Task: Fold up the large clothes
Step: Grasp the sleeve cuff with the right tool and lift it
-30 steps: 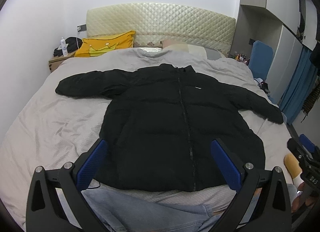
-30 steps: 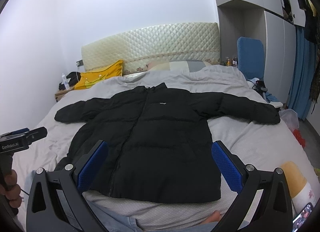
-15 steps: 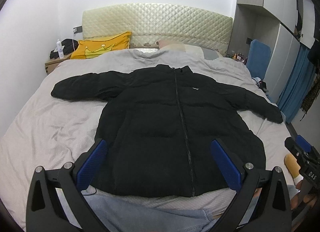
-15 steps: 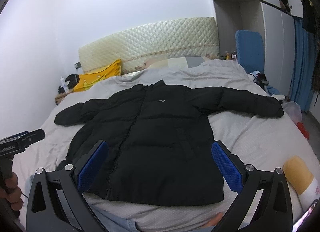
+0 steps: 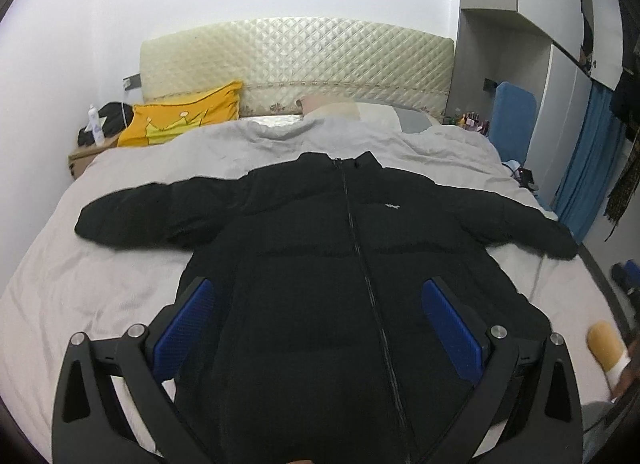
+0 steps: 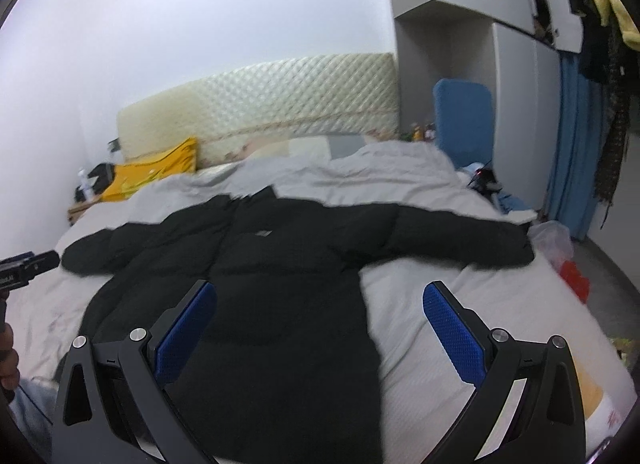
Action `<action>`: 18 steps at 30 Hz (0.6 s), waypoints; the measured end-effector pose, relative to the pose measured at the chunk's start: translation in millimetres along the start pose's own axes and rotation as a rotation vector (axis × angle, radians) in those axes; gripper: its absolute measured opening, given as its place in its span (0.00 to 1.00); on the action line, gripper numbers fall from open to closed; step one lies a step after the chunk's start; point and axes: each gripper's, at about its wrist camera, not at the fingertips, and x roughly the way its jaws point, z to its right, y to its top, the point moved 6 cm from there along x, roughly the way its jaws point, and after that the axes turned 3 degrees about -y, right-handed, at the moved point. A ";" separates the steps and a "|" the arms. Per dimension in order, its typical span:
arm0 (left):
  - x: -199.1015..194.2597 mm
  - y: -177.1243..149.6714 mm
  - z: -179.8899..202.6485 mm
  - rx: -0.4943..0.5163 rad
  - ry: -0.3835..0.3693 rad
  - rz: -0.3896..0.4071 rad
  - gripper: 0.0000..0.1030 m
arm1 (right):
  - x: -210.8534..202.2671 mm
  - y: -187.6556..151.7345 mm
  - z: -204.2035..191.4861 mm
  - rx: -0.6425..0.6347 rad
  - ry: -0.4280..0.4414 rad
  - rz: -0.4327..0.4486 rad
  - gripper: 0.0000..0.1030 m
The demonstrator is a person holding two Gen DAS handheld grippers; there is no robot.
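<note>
Both tools, left tool (image 5: 314, 318) and right tool (image 6: 318, 320), have moved closer over the black puffer jacket (image 5: 340, 264), wide open and empty, ready to grab.

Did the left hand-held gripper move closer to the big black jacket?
Yes. The left hand-held gripper went forward, toward the headboard; the black jacket now fills more of its view.

The jacket (image 5: 344, 264) lay flat on the bed (image 5: 100, 276), front up, sleeves spread to either side and collar toward the headboard (image 5: 296, 60). A cushion (image 5: 184, 118) leaned at the headboard's left end, with a pillow (image 5: 352, 112) to its right. A nightstand (image 5: 86, 154) stood left of the bed, a chair (image 5: 514, 116) to its right. Both grippers, the left gripper (image 5: 316, 314) and the right gripper (image 6: 318, 316), hung above the jacket's lower part
</note>
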 end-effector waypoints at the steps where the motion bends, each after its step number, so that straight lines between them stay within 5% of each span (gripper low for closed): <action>1: 6.0 1.7 0.3 0.009 0.002 0.000 1.00 | 4.3 3.7 6.6 0.003 -0.015 0.008 1.00; 9: 52.8 -7.0 9.4 0.068 -0.035 -0.031 1.00 | 43.4 29.1 73.2 0.068 -0.074 0.061 1.00; 18: 70.5 -7.8 9.8 0.018 -0.065 -0.024 1.00 | 116.6 29.2 174.0 0.271 -0.077 0.041 1.00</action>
